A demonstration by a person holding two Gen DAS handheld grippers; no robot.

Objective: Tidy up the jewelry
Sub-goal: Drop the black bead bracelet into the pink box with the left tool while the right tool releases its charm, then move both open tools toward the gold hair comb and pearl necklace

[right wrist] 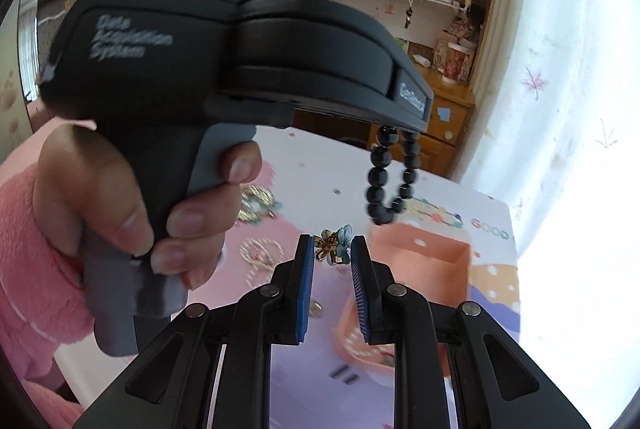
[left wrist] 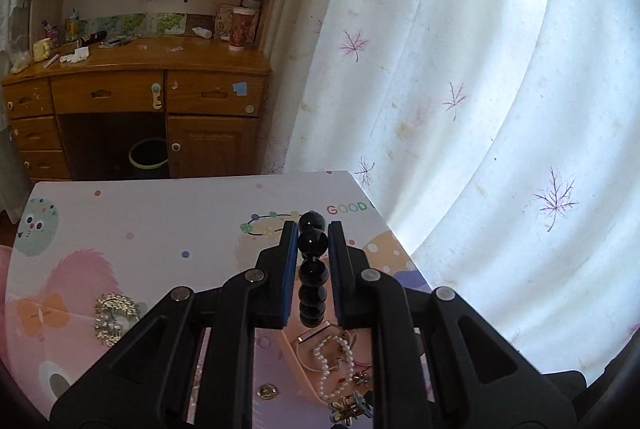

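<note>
— Two grippers, each carrying something. What does the left gripper (left wrist: 313, 241) have?

— Its jaws are closed on a black bead bracelet (left wrist: 313, 269); from the right wrist view the loop (right wrist: 390, 175) hangs straight down under it, above the tabletop's far right corner.

— And the pink box (right wrist: 424, 269)?

— Directly beneath the dangling loop, a little nearer us, open side up. So the drop is vertical; the left gripper is nearer the box, I'd judge.

— The right gripper (right wrist: 331, 249)?

— Jaws narrowed around a small gold-and-blue flower charm (right wrist: 332, 243) at the tips; whether both pads truly pinch it I cannot tell.

— Anything in the way?

— A pearl strand (left wrist: 334, 365) already lies in the box, and a rhinestone brooch (left wrist: 114, 317) sits toward the tabletop's left edge, well apart. The right gripper near the box could crowd the descent
</note>
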